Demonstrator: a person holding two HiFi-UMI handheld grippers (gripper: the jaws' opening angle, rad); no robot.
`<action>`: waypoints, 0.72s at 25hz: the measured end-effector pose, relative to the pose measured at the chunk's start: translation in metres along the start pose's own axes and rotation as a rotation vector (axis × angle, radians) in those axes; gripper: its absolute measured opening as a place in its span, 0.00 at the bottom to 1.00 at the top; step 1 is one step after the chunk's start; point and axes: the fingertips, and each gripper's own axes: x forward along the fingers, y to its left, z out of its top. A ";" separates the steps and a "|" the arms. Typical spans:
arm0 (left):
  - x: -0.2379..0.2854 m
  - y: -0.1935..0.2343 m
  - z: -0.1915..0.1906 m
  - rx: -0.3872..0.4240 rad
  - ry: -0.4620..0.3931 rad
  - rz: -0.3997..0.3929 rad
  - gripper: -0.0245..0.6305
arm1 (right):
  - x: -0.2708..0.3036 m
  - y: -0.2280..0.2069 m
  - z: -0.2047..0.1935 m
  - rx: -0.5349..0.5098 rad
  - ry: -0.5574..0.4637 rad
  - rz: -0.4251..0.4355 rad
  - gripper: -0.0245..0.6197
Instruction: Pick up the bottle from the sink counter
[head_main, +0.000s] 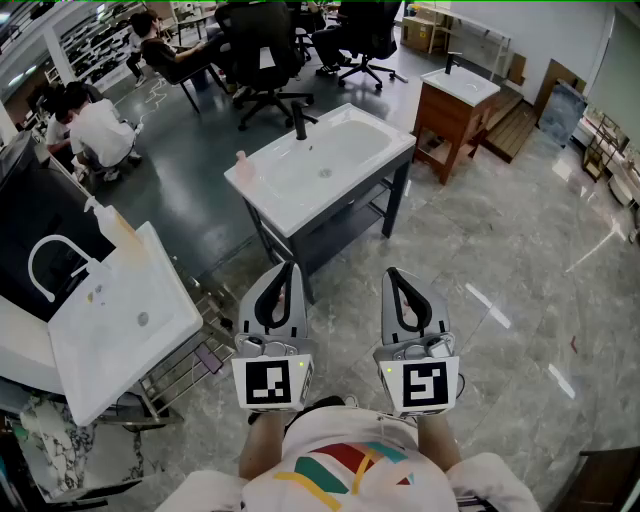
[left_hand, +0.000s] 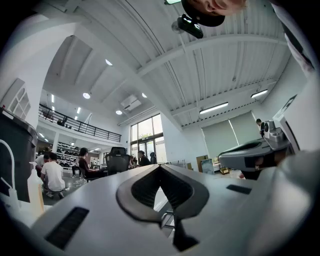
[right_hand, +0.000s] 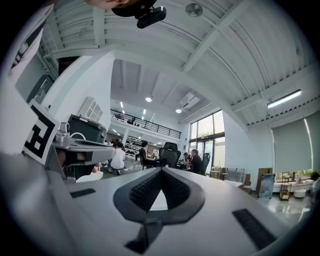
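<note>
A small pale pink bottle (head_main: 241, 165) stands on the left corner of the white sink counter (head_main: 375, 150), which carries a black faucet (head_main: 299, 123). Both grippers are held close to the person's body, well short of that counter, and point up and forward. My left gripper (head_main: 289, 268) is shut with nothing between its jaws, its tips meeting in the left gripper view (left_hand: 160, 166). My right gripper (head_main: 393, 273) is likewise shut and empty (right_hand: 161, 170). Neither gripper view shows the pink bottle.
A second white sink (head_main: 165, 300) with a curved white faucet (head_main: 52, 262) and a pale bottle (head_main: 112, 224) stands at the left. A wooden vanity (head_main: 450, 115) is at the back right. People sit on office chairs (head_main: 262, 60) behind the counter. Grey marble floor (head_main: 500, 260) spreads to the right.
</note>
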 end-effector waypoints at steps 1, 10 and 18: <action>0.000 -0.001 0.000 0.001 -0.002 0.002 0.07 | -0.001 -0.001 0.000 0.000 -0.002 0.000 0.06; 0.001 -0.005 -0.004 -0.010 0.008 0.006 0.07 | -0.002 -0.006 -0.008 -0.005 0.013 0.013 0.06; 0.000 -0.002 -0.012 -0.024 0.029 0.014 0.07 | -0.003 -0.010 -0.027 0.012 0.060 0.001 0.06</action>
